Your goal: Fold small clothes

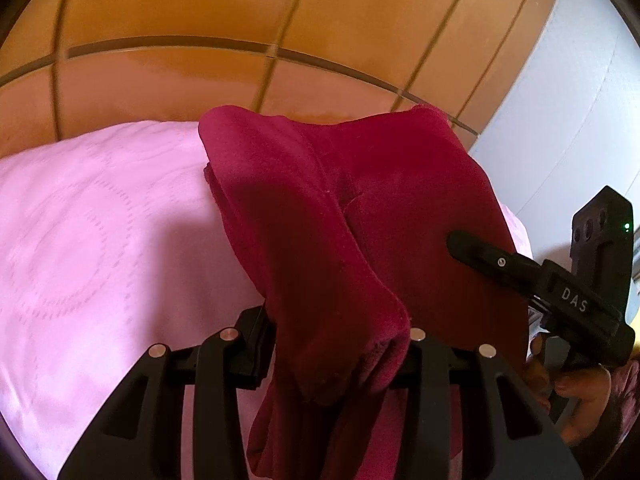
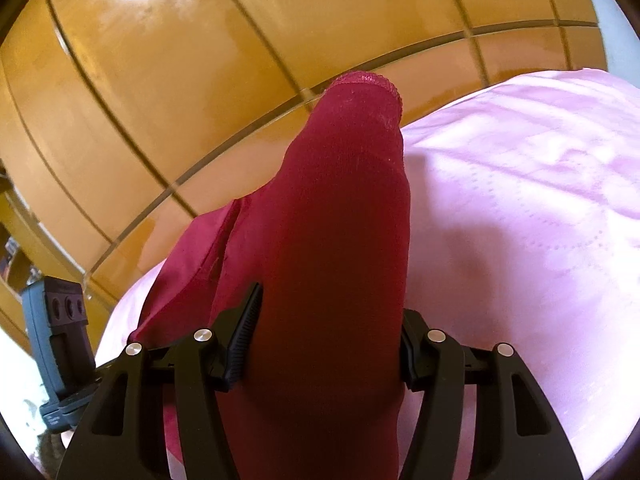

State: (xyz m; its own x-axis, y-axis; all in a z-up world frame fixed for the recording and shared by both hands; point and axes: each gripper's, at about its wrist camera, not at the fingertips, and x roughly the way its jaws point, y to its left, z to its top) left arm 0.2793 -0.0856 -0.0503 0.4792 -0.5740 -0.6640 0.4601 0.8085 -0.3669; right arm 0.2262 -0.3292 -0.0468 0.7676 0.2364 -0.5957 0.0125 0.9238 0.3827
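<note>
On the left, the pink quilted bedspread (image 1: 92, 240) is lying broad and bare, running out to its far edge where the orange tiled floor (image 1: 200, 12) is showing beyond. Plenty of free cloth there, nothing sitting on it. Moving in toward the middle, the left gripper (image 1: 340, 344) is clamping a bunched fold of the dark red garment (image 1: 320, 208), the fabric passing between its two black fingers and spilling down below them. The garment is hanging lifted above the bedspread, its upper hem arching against the floor tiles. Further right in the left wrist view, the other tool's black finger (image 1: 480, 254) is lying against the garment's right panel, with a person's hand (image 1: 576, 396) wrapping the handle at the frame's edge. Past that, a pale wall (image 1: 580, 100) is closing off the right side.

Over to the right wrist view: the right gripper (image 2: 324, 344) is gripping a thick roll of the same red garment (image 2: 340, 220), its lace-trimmed hem (image 2: 368, 80) poking up toward the floor (image 2: 160, 100). The ribbed left pad (image 2: 244, 332) is pressing the cloth's side. Rightward, the bedspread (image 2: 520, 220) is spreading open and unoccupied to its far edge.
</note>
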